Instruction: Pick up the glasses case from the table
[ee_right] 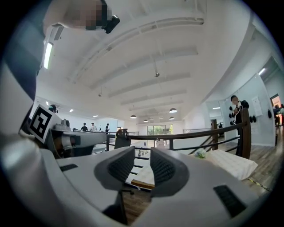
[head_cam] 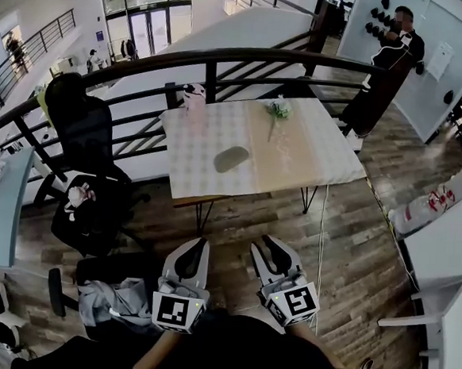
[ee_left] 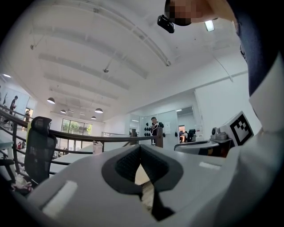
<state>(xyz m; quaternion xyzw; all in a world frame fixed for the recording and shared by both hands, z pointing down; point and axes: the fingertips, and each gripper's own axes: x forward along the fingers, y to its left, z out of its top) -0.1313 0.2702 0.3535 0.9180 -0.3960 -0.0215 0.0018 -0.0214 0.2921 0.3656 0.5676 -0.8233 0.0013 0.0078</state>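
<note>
Glasses case [head_cam: 231,159]: grey and smooth, long and round like a flat pebble, a bit darker along its near edge
Where it lies: flat on the table [head_cam: 320,159], near the middle, on the checked cloth [head_cam: 194,149] and just beside the plain tan cloth [head_cam: 294,145]
Other things on the table: a small green plant [head_cam: 279,109] and a small white thing [head_cam: 195,97] stand at the far side, well apart from the case
Left gripper [head_cam: 199,244]: low in the head view, its jaws pressed together at the tips, with nothing held in them
Right gripper [head_cam: 275,245]: just beside the left one, its jaws a little way apart, only a narrow gap, and nothing sits in the gap
Case and claws: the case is well apart from both claws, farther up in the head view, with the brown wood floor [head_cam: 345,252] and the near table edge between them
Gripper views: both look level at the table edge, and the table top shows between the jaws, but the case cannot be made out there
</note>
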